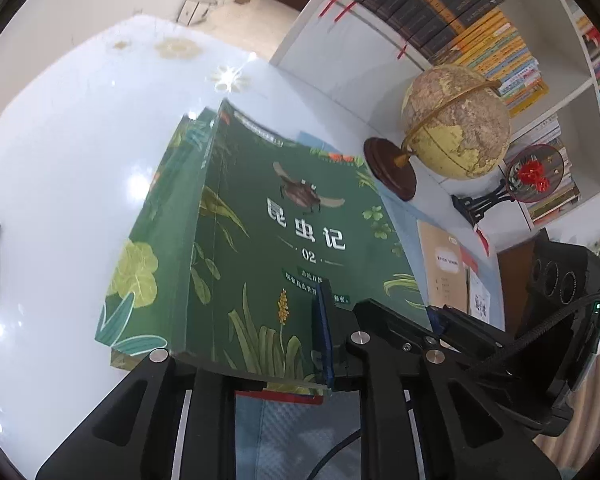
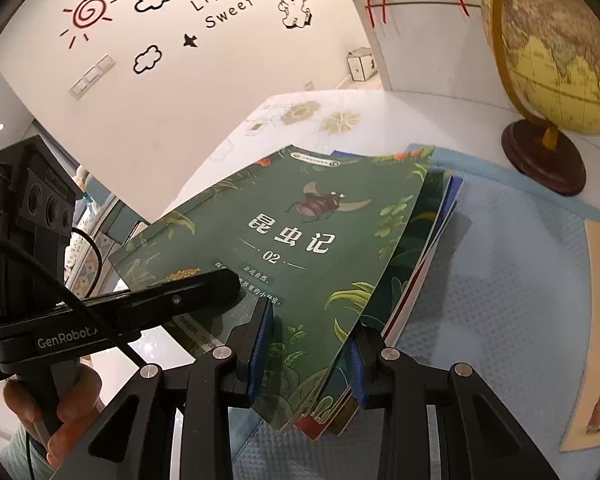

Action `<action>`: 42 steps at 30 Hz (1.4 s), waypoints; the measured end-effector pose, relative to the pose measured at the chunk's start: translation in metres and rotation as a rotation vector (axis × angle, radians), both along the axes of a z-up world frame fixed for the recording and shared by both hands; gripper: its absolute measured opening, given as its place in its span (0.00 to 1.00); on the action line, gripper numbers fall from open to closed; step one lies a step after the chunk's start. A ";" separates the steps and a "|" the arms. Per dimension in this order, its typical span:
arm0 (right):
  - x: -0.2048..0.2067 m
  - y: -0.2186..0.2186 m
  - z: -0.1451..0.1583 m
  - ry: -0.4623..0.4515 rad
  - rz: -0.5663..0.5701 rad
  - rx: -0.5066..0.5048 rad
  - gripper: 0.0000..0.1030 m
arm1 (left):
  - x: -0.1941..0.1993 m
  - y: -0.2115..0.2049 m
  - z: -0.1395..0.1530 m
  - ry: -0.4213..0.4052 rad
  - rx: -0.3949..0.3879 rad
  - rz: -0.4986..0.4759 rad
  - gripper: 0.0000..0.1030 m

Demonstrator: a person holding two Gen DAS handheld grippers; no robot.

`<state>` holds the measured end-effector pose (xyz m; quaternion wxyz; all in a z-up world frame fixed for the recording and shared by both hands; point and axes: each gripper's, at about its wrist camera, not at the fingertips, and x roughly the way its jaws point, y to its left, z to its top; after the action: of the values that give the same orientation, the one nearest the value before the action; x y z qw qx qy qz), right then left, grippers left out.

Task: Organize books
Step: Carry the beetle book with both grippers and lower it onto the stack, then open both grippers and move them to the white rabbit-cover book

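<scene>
A stack of thin books (image 2: 432, 240) is topped by a green book (image 1: 284, 208) with a beetle and white characters on its cover (image 2: 300, 232). My left gripper (image 1: 320, 360) is shut on the stack's near edge. One blue pad (image 1: 324, 332) presses on the cover and the other finger is hidden underneath. In the right wrist view the left gripper's upper finger (image 2: 204, 288) lies across the cover's left side. My right gripper (image 2: 308, 356) is shut on the stack's near right corner, blue pads (image 2: 260, 340) above and below. The stack hangs tilted over a blue mat (image 2: 500, 300).
A globe (image 1: 456, 120) on a dark wooden base (image 2: 540, 160) stands at the right, beside a round fan ornament (image 1: 534, 174). A tan notebook (image 2: 596, 320) lies on the mat's right side. The bookshelf (image 1: 480, 32) stands behind, and the glossy white table (image 1: 60, 160) stretches left.
</scene>
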<state>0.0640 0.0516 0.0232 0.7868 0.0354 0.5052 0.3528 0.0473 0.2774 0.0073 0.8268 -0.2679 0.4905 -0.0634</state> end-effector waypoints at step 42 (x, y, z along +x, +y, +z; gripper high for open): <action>-0.066 -0.256 -0.026 0.166 -0.317 -0.102 0.50 | -0.050 -0.162 0.021 0.069 0.239 -0.167 0.46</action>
<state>-0.0019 -0.2044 -0.0026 0.7890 0.1035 0.5737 0.1939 -0.0028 0.1153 0.0282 0.8272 -0.1277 0.5434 -0.0639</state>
